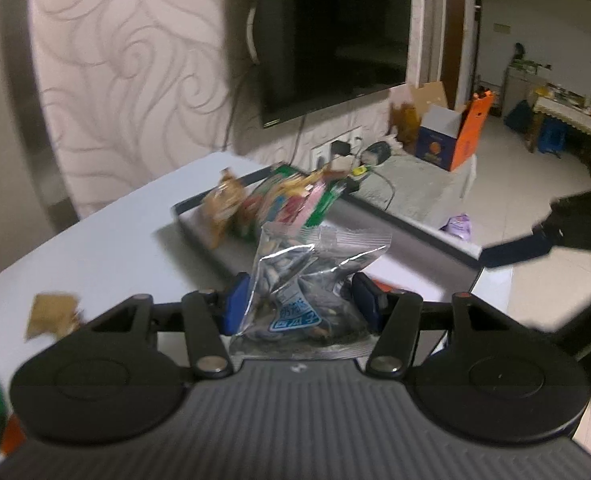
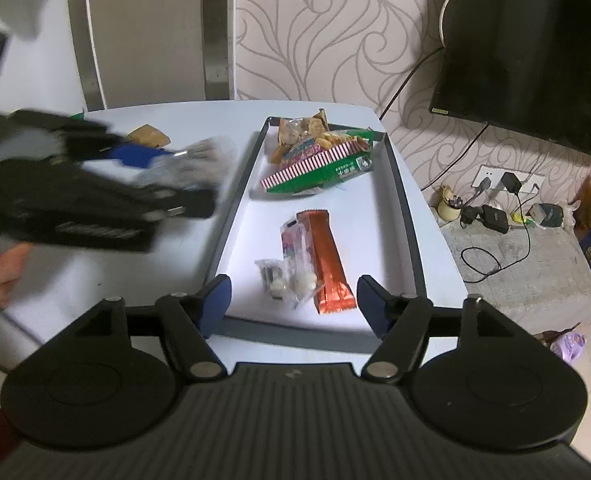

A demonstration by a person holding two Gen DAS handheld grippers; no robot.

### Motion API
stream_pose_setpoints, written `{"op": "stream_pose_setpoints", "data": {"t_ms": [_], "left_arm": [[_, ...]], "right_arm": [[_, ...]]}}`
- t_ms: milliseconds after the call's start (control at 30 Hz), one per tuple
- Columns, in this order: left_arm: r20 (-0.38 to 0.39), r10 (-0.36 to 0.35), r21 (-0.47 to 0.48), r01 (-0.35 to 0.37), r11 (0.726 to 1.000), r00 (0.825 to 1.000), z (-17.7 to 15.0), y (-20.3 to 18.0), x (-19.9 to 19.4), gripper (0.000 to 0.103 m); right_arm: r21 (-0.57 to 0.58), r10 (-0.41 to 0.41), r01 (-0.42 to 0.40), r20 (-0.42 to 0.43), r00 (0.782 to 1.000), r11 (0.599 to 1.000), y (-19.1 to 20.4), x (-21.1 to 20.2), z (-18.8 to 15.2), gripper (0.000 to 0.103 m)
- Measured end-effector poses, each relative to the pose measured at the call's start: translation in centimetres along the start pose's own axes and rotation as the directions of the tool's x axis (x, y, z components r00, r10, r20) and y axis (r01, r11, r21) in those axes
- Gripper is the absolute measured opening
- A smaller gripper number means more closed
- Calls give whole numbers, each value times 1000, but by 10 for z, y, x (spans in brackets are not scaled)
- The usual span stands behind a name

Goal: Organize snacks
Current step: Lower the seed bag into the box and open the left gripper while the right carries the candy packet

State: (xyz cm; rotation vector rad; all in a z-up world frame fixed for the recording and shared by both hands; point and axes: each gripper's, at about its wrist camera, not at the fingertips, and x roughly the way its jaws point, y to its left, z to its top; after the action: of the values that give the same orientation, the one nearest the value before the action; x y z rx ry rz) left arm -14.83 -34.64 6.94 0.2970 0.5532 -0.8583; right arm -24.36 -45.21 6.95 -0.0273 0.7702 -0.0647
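My left gripper (image 1: 300, 286) is shut on a clear bag of sunflower seeds (image 1: 315, 248) with a blue label, held above the pale table short of the dark-rimmed tray (image 1: 187, 216). In the right wrist view this gripper (image 2: 183, 176) and its bag (image 2: 205, 156) show as a blur left of the tray (image 2: 405, 220). My right gripper (image 2: 293, 286) stands open over the tray's near end with nothing between its pads. Just beyond it lie an orange bar (image 2: 329, 260), a pink packet (image 2: 293, 248) and a small clear packet (image 2: 271, 276).
A green pack with red stripes (image 2: 319, 168) and a brown snack bag (image 2: 299, 128) fill the tray's far end. A brown packet (image 2: 147, 136) lies on the table left of the tray. A wall TV (image 2: 535, 48), sockets and cables (image 2: 495, 200) sit right of the table.
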Motion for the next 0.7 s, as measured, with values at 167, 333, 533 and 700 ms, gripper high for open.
{"op": "stream_pose_setpoints", "data": {"t_ms": [167,333,533,700], "left_arm": [[-7,-33,6,33,999,999,13,-14,33,59],[-27,-30,24,31,999,999,16,-24,56,59],[-54,-8,32,10,999,999,19,-28,77,60],[-58,4,60,0,998,998,20,-30,85,61]], "right_arm": [[-16,-18,18,-6,1000,1000,-4,-6,-6,78],[12,-45,45,-6,999,999,-17,-13,-11,78],[9,-40,40,3,999,999,-21,-12,-9,78],[-30,-14,14,-5,1000,999,-12,-4,-4,78]]}}
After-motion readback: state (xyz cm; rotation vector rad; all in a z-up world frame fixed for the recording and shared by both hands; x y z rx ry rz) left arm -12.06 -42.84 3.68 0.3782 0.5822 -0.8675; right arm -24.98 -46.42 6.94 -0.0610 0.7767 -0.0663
